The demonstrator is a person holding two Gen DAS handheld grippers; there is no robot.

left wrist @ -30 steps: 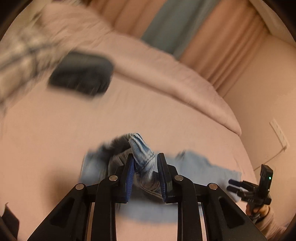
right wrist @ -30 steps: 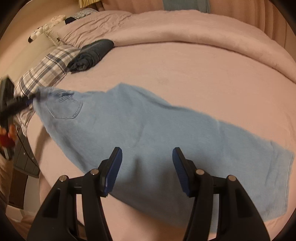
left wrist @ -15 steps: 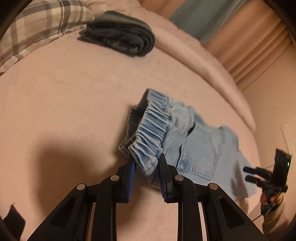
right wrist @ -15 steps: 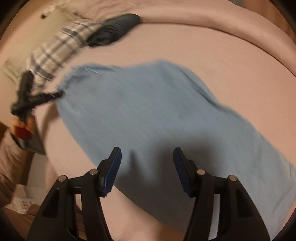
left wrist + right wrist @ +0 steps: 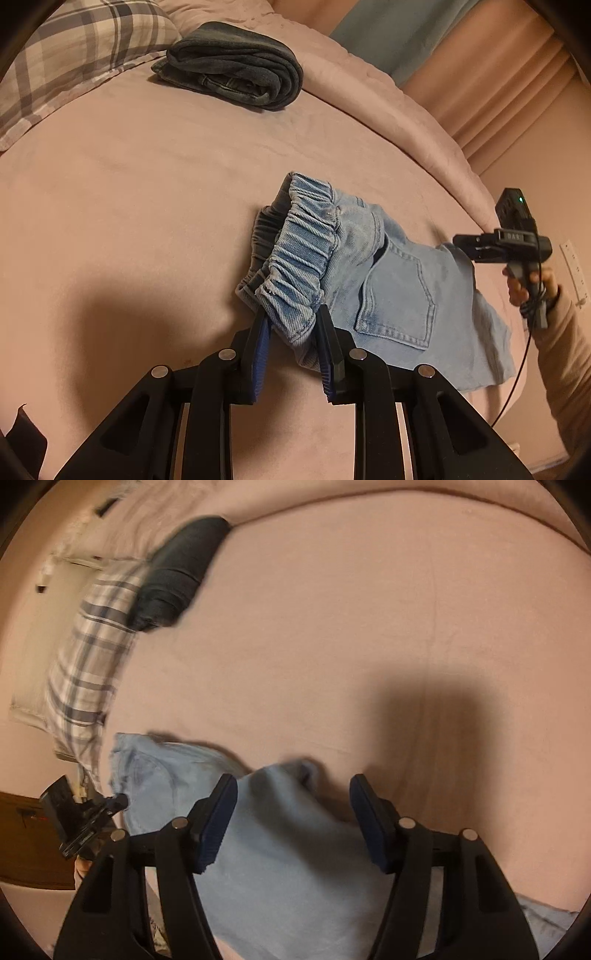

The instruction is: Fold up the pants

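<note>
Light blue denim pants [image 5: 391, 295] lie on the pink bed, back pocket up. My left gripper [image 5: 293, 325] is shut on the elastic waistband [image 5: 299, 258], which bunches up between the blue pads. In the right wrist view the pants [image 5: 288, 849] spread under my right gripper [image 5: 293, 808], which is open and empty just above the cloth. The right gripper also shows in the left wrist view [image 5: 506, 240], beyond the pants. The left gripper shows at the left of the right wrist view [image 5: 85, 812].
A folded dark pair of jeans [image 5: 232, 66] lies at the far side of the bed, next to a plaid pillow [image 5: 74, 48]. A rolled pink duvet [image 5: 388, 107] runs along the back. Curtains and a wall stand on the right. A wooden cabinet [image 5: 22, 842] stands beside the bed.
My left gripper has lowered the waistband to the bed and the view has steadied. My right gripper has swung in low over the pants, which now bunch beneath it.
</note>
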